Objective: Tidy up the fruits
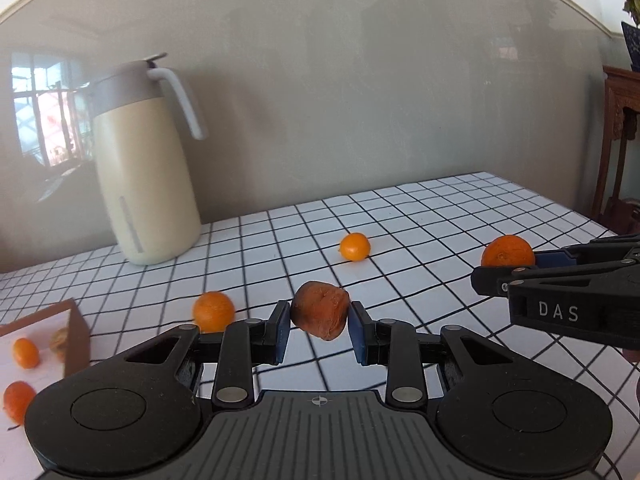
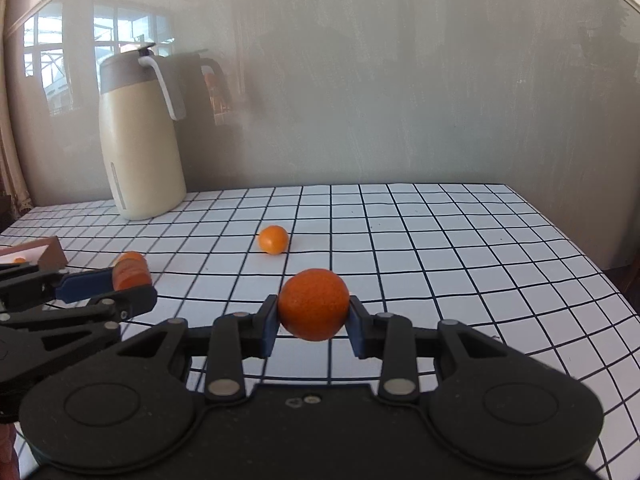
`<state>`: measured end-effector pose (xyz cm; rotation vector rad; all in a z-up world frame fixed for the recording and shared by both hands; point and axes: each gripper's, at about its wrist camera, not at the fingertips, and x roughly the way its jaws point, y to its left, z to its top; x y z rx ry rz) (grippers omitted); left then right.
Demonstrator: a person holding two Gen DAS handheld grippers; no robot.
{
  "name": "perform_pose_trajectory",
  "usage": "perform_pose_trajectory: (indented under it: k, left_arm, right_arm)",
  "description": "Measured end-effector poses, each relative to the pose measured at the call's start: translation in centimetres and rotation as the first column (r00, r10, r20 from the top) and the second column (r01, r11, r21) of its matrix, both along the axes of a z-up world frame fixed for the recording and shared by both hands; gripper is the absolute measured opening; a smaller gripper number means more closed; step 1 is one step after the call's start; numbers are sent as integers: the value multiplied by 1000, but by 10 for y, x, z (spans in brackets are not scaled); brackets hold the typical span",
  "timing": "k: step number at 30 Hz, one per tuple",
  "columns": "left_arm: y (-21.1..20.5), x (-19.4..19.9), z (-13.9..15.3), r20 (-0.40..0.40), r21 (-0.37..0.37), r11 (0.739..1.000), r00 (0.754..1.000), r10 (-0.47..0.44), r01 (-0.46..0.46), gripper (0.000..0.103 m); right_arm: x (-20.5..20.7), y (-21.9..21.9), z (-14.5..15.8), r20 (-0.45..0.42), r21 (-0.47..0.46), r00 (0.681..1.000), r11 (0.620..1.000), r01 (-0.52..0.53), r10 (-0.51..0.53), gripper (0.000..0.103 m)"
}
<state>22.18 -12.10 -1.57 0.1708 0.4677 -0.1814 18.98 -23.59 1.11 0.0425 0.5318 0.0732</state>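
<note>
Our left gripper (image 1: pixel 319 317) has its jaws clamped on a brownish fruit (image 1: pixel 320 316), lifted off the desk (image 1: pixel 420 216); our right gripper (image 2: pixel 313 311) pinches an orange (image 2: pixel 313 304). Two loose oranges (image 1: pixel 354 246) (image 1: pixel 213 311) lie ahead, a jug (image 1: pixel 148 176) behind. The box (image 1: pixel 74 330) at left holds more fruit.
</note>
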Motion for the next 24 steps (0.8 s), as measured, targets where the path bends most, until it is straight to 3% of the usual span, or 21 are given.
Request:
perform_pose_trajectory:
  k: [8,24]
  left_arm:
    - [42,-38,14,47,-41,997,997,66,-64,32]
    - [132,-79,34,113,-48,981,975,193,-189,32]
  right_arm:
    - [-24,39,8,59,-27,995,996,-79,81,26]
    - [-28,129,27,129,-56,959,967,-248,253,26]
